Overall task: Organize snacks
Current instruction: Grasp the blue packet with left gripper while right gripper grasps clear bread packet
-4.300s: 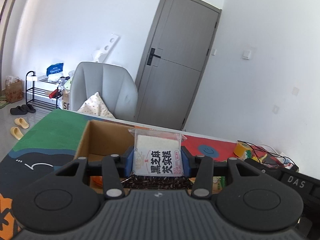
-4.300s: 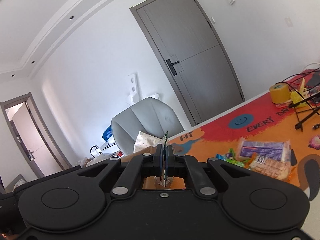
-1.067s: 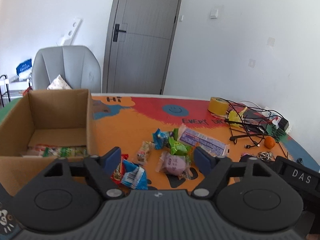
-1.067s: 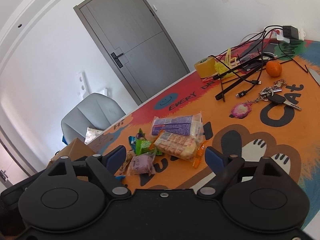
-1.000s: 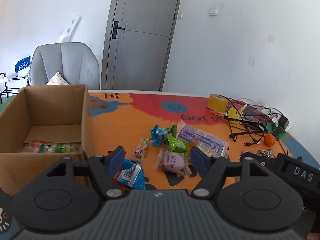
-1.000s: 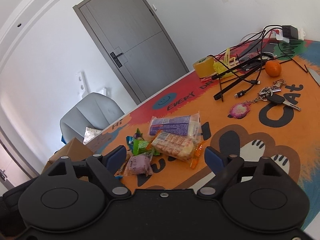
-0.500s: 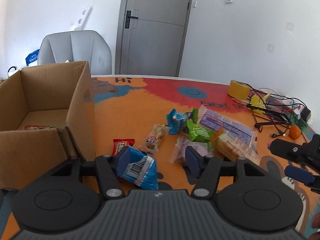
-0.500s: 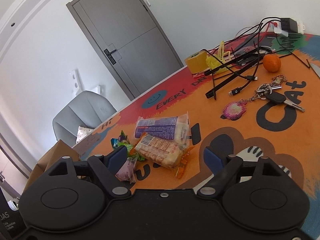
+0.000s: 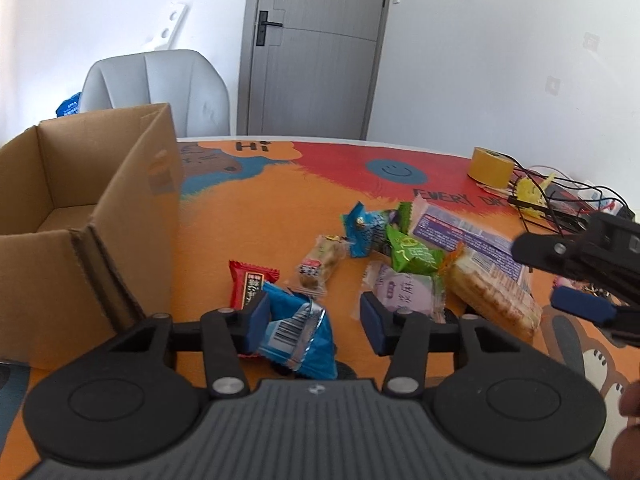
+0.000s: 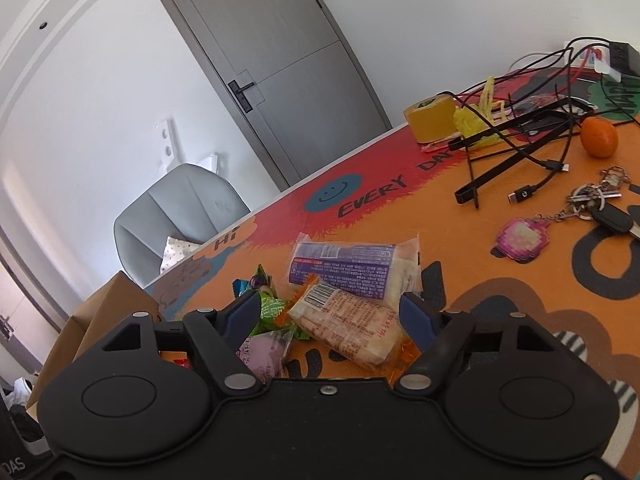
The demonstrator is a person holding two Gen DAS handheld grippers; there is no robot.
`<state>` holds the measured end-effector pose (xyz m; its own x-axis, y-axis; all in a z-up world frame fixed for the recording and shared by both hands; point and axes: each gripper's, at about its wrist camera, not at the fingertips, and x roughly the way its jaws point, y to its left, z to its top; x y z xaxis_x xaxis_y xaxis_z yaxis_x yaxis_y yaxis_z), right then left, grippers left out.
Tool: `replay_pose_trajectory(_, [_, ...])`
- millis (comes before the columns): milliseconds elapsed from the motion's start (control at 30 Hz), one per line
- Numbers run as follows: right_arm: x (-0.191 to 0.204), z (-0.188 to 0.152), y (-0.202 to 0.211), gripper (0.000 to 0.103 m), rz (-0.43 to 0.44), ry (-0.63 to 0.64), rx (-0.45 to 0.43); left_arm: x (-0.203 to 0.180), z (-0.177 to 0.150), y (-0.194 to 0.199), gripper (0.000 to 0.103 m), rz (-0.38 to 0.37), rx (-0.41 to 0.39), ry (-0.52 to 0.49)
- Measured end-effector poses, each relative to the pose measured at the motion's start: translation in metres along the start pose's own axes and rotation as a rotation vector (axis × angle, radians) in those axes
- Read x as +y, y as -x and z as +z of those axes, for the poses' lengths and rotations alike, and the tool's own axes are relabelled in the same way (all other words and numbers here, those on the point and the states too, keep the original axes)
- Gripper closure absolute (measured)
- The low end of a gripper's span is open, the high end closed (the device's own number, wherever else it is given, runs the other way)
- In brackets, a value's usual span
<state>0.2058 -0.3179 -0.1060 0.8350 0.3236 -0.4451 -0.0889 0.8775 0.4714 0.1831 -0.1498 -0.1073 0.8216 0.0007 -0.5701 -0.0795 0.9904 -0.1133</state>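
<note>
The blue snack packet (image 9: 298, 332) lies between the spread fingers of the left gripper (image 9: 316, 322), not yet pinched; the next move is closing, then carrying it to the cardboard box (image 9: 86, 216) at ten o'clock. The right gripper (image 10: 330, 316) is spread around the cracker pack (image 10: 348, 326).

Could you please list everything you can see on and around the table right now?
cardboard box: 1, brown, table's left
blue snack packet: 1, between left gripper's fingers
red snack packet: 1, beside box
purple snack packet: 1, centre
green snack packet: 1, centre
cracker pack: 1, clear-orange, between right gripper's fingers
wafer pack: 1, purple, behind crackers
tape roll: 1, yellow, far edge
orange: 1, right
keys: 1 bunch, right
chair: 1, grey, behind table
door: 1, grey
left gripper: open
right gripper: open
</note>
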Motion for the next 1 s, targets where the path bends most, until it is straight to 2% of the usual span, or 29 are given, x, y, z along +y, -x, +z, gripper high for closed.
replay_pose_trajectory(133, [0.002,0.005,-0.007,0.028,0.005,0.022,-0.009,-0.001,-0.002,-0.012,0.065,-0.024,0.065,0.016])
replay_pose_trajectory(433, [0.01,-0.007,-0.019,0.038,-0.034,0.085,0.06,0.006,0.003,-0.005,0.068,-0.032,0.038,0.047])
replay_pose_trajectory(567, [0.018,-0.02,-0.025,0.052,-0.04,0.109,0.139,0.01,0.007,0.002,0.068,-0.045,0.011,0.057])
replay_pose_trajectory(633, [0.023,-0.027,-0.021,0.062,-0.07,0.128,0.125,0.015,0.008,0.003,0.068,-0.042,0.016,0.069])
replay_pose_trajectory(700, [0.025,-0.032,-0.017,0.064,-0.085,0.132,0.113,0.019,0.008,0.004,0.068,-0.026,0.014,0.068])
replay_pose_trajectory(1000, [0.029,-0.042,0.009,0.067,-0.072,0.076,0.061,0.034,0.008,0.028,0.068,-0.005,-0.043,0.085])
